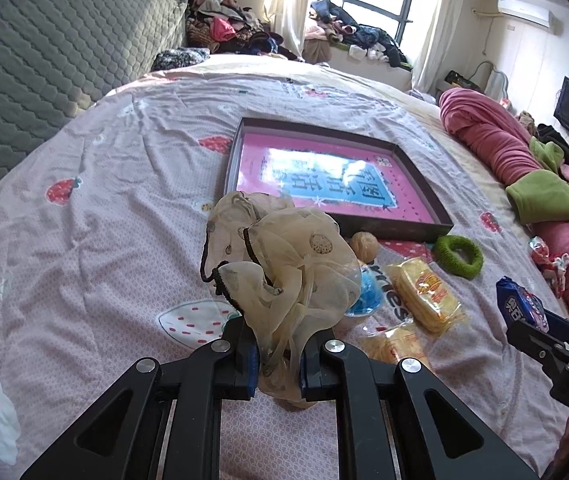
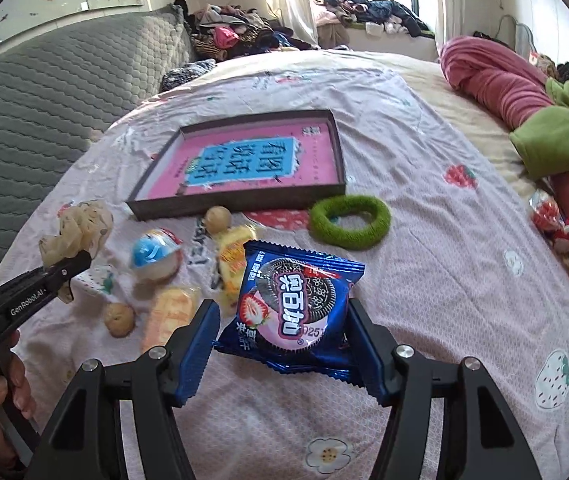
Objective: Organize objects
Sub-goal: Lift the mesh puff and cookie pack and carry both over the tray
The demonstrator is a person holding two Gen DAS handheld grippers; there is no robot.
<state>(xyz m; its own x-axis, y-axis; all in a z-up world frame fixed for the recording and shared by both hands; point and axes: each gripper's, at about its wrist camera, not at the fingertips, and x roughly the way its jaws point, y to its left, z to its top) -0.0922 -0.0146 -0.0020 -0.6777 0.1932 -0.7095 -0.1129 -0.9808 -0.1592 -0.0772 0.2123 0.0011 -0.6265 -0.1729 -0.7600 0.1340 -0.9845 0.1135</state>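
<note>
My left gripper [image 1: 278,364] is shut on a sheer beige scrunchie with a dark cord [image 1: 280,256], lifted off the bed; from the right wrist view the scrunchie [image 2: 78,232] shows at the left, in that gripper [image 2: 72,266]. My right gripper [image 2: 284,354] is shut on a blue cookie packet [image 2: 296,304], its pads pressing both edges; the packet [image 1: 522,306] also shows at the right of the left view. A shallow dark tray with a pink and blue card [image 2: 244,164] lies on the strawberry-print sheet [image 2: 424,264] beyond.
On the sheet near the tray lie a green ring [image 2: 350,220], two walnuts [image 2: 218,218], yellow snack packs [image 2: 236,258], a blue and white capsule [image 2: 156,256] and a red wrapper [image 2: 556,220]. A pink and green quilt [image 2: 524,92] is at the right, a grey headboard [image 2: 44,92] at the left.
</note>
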